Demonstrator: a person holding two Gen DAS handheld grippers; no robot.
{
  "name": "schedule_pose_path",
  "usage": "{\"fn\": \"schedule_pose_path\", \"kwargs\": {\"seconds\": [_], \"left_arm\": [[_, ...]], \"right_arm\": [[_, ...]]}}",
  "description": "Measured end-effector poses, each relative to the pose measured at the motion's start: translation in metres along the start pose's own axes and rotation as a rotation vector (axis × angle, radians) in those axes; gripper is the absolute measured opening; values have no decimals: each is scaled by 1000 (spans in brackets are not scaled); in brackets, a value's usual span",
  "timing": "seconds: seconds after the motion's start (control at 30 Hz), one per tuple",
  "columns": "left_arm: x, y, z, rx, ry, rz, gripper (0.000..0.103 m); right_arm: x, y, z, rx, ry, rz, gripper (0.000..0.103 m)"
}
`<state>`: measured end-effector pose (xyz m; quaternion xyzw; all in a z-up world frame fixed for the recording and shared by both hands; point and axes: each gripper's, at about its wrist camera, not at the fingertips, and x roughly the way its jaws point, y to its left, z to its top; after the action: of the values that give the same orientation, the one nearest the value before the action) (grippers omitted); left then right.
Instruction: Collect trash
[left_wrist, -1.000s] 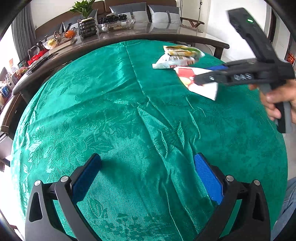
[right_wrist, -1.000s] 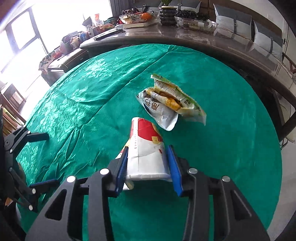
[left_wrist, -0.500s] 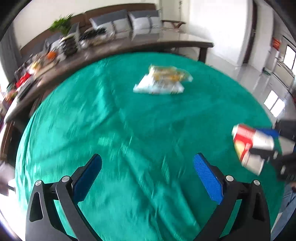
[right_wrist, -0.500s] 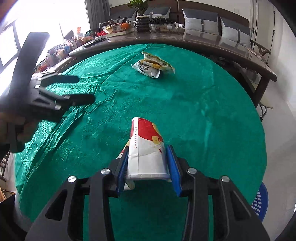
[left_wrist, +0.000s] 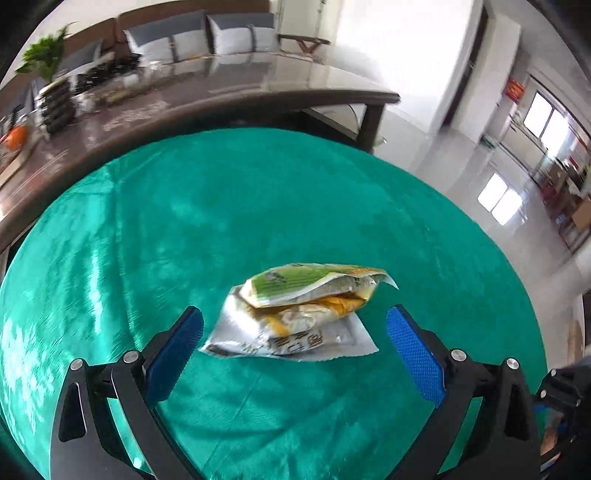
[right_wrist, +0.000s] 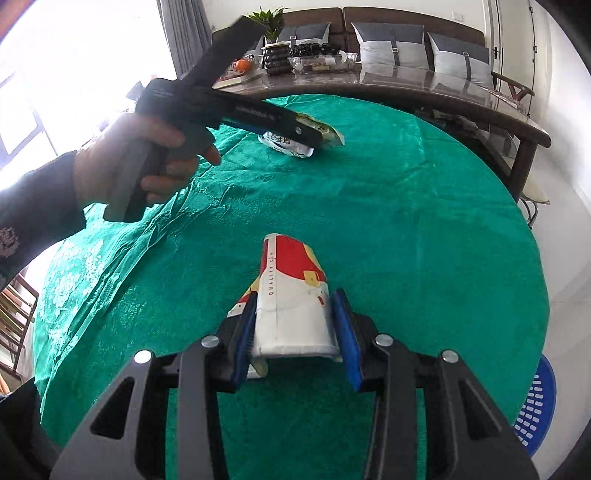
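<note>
Two crumpled snack wrappers (left_wrist: 299, 310), one green and yellow on top of a silver one, lie on the green tablecloth (left_wrist: 258, 206). My left gripper (left_wrist: 295, 343) is open, its blue pads on either side of the wrappers, just short of them. In the right wrist view the left gripper (right_wrist: 310, 134) reaches over the same wrappers (right_wrist: 295, 146) at the far side. My right gripper (right_wrist: 295, 328) is shut on a flattened red and white paper cup (right_wrist: 291, 299), held above the near part of the table.
A long dark wooden table (right_wrist: 424, 88) with a plant, trays and cushions behind stands past the round table. A blue perforated basket (right_wrist: 535, 402) sits on the floor at the right, below the table edge. Shiny floor and windows lie to the right.
My left gripper has moved forward across the table to the snack wrappers. My right gripper has drawn back toward the near edge with the paper cup still in it.
</note>
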<state>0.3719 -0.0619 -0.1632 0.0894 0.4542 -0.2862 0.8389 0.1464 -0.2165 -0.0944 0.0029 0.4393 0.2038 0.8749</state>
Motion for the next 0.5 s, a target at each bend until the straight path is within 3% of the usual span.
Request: {"fn": "schedule_pose_path", "kwargs": {"seconds": [0.17,0.2,0.23,0.33,0.5], "left_arm": [[14,-6,2,60,34,54,96],[14,-5,0,43,31,34,85],[12,-3,0,26,23,29,82],[2,-1,-8,9,8,29,61],[-32,2,-38,-56,2,68,48]], "right_arm": [[-1,-1,-2,-7,-5,-3,39],[-1,0,-2,-11,-6,-7,39],[-2,0,-2,-13,-6,-10,39],[-3,-1,-3,-3,-5,-14,39],[-8,-6,-1,37,-13,-42,39]]}}
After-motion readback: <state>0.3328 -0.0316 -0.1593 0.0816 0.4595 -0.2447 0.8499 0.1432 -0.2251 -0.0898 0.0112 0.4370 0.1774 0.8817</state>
